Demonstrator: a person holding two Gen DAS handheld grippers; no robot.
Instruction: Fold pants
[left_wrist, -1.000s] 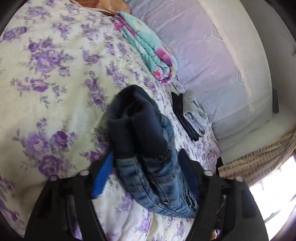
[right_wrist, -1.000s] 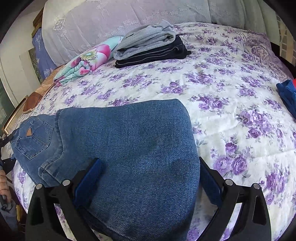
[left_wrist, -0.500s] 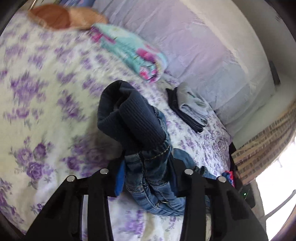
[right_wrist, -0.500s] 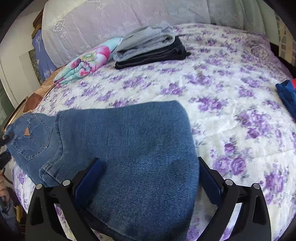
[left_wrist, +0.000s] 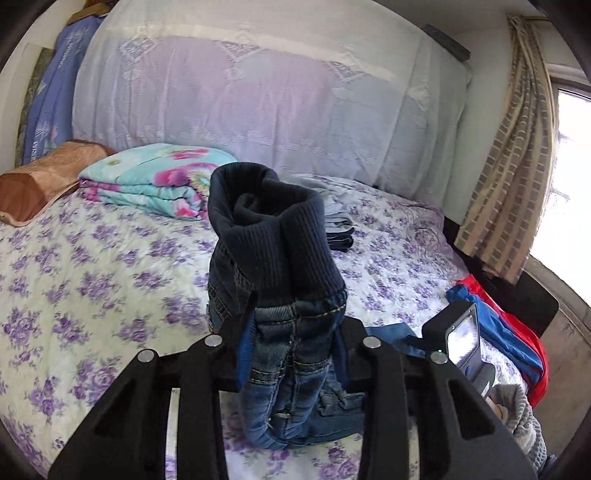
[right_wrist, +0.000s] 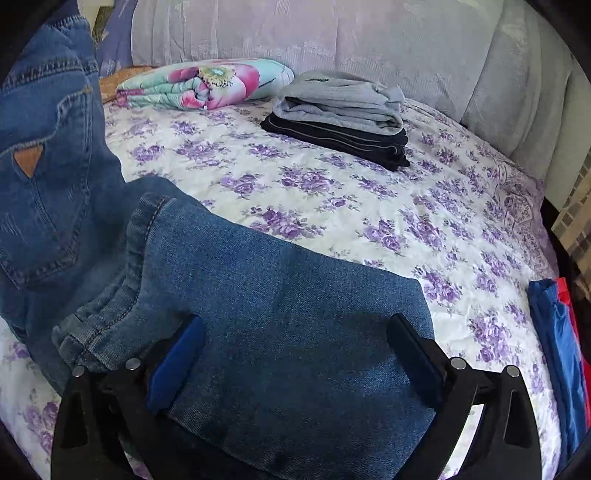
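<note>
Blue jeans with a dark ribbed waistband (left_wrist: 280, 251) are bunched between the fingers of my left gripper (left_wrist: 293, 354), which is shut on them and holds the waist end lifted above the bed. In the right wrist view the jeans' folded leg part (right_wrist: 295, 332) lies flat on the bed between the fingers of my right gripper (right_wrist: 295, 358), which is open. The seat with a back pocket (right_wrist: 48, 155) hangs raised at the left of that view.
The floral bedspread (right_wrist: 369, 206) covers the bed. A stack of folded grey and black clothes (right_wrist: 340, 118) and a folded floral blanket (right_wrist: 207, 85) lie by the headboard. Blue and red cloth (right_wrist: 557, 350) lies at the right edge. A brown pillow (left_wrist: 44, 177) is far left.
My left gripper has closed on the jeans' waist and lifted it up from the bed, so the seat now hangs high. The right gripper has stayed open over the leg part.
</note>
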